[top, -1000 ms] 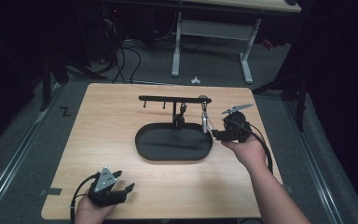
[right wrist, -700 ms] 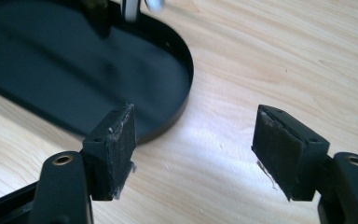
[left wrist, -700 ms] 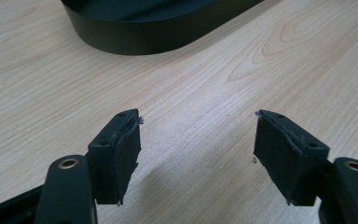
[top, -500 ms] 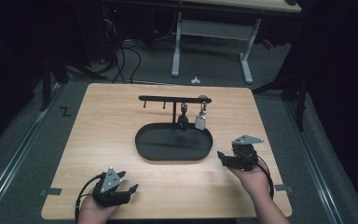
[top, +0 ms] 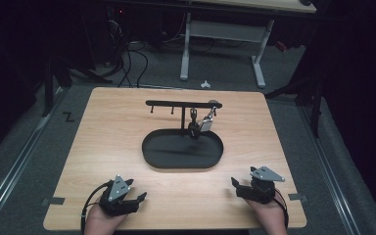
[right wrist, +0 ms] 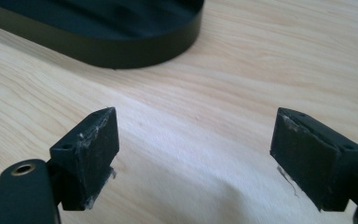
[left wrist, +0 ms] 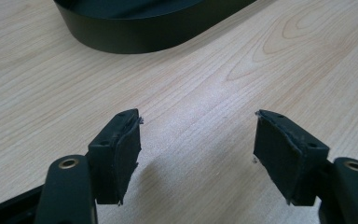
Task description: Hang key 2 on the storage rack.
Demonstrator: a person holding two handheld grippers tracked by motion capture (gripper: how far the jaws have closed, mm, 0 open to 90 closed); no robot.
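Observation:
A black oval tray point(top: 152, 157) sits mid-table, with a T-shaped black rack point(top: 176, 104) rising from its back edge. A small silver lock-like piece point(top: 207, 122) and a dark piece point(top: 194, 128) hang under the right half of the bar. My left gripper point(top: 136, 189) rests at the near left of the table, open and empty point(left wrist: 196, 140). At the near right, well clear of the rack, my right gripper point(top: 235, 188) has just been opening its jaws. They stand wide over bare wood point(right wrist: 196, 140) with nothing between them. The tray's wall point(right wrist: 102, 46) lies ahead of it.
The wooden table point(top: 284, 147) has bare wood on both sides of the tray and along the front edge. Tape tabs point(top: 53, 200) mark the near corners. Beyond the far edge are dark floor, cables and a white desk frame point(top: 220, 34).
My right hand has come back and down from the rack's right end to the near right of the table. The silver piece stays hanging on the rack. The left gripper kept still.

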